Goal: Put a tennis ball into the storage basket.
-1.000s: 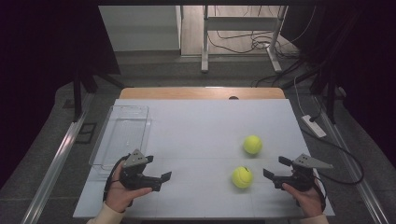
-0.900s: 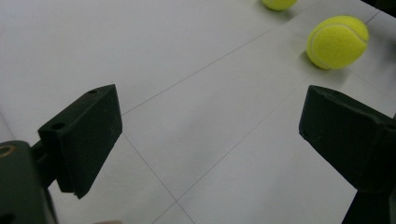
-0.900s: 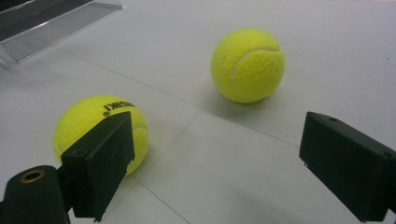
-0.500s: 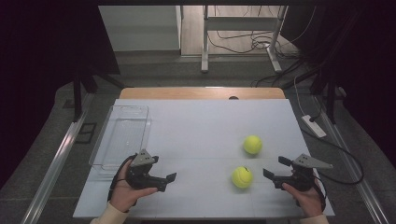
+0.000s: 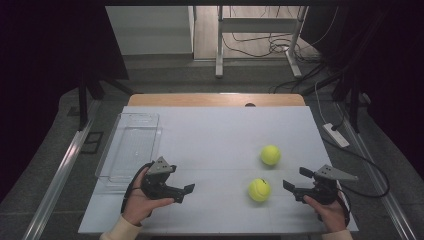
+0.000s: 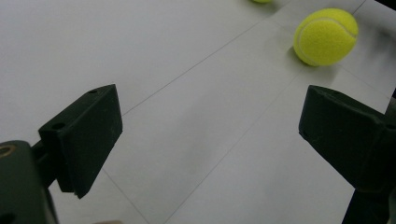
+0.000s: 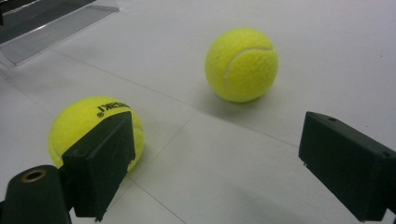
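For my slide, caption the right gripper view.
Open right gripper facing two tennis balls on the white table.

The near ball [image 5: 259, 190] is bright yellow-green with a pale curved seam and small black lettering; the far ball [image 5: 270, 155] is the same yellow-green with a pale seam. The tabletop [image 5: 215, 135] is plain white crossed by thin grey lines. The tray [image 5: 131, 146] is clear. Both grippers, left [image 5: 187, 192] and right [image 5: 295, 181], have matte black jaws and grey top plates.
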`<state>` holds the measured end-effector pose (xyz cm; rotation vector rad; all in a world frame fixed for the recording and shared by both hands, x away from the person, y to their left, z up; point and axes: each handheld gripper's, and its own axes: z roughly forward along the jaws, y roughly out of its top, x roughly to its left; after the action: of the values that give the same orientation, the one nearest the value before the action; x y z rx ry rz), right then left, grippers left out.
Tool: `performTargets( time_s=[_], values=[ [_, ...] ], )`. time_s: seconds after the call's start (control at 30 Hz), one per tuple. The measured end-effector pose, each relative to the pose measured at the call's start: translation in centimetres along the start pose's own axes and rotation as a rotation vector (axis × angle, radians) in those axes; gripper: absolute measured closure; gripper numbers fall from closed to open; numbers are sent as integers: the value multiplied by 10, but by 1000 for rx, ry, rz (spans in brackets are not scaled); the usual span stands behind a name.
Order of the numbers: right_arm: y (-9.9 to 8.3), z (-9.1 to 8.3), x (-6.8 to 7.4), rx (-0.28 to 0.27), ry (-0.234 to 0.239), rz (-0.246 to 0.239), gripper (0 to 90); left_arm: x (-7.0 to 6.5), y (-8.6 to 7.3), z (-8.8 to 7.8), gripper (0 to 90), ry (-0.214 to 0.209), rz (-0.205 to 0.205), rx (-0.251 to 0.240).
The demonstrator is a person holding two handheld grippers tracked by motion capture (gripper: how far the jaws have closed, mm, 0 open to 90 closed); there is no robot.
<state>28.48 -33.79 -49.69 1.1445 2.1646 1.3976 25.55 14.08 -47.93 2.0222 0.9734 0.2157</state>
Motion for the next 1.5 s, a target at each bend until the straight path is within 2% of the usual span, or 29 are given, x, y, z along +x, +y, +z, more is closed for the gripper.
performTargets(
  time_s=[0.27,0.67,1.13,1.5],
  values=[
    [0,2,-1,1,3,4,105,0,4,5,71,-7,-2,3],
    [-1,0,-4,4,-11,6,107,-14,17,13,69,-41,55,10],
    [-2,0,-5,6,-15,12,109,-15,23,28,67,-74,57,30],
    [-3,0,-3,9,-14,14,109,-24,32,40,63,-112,86,36]
  ],
)
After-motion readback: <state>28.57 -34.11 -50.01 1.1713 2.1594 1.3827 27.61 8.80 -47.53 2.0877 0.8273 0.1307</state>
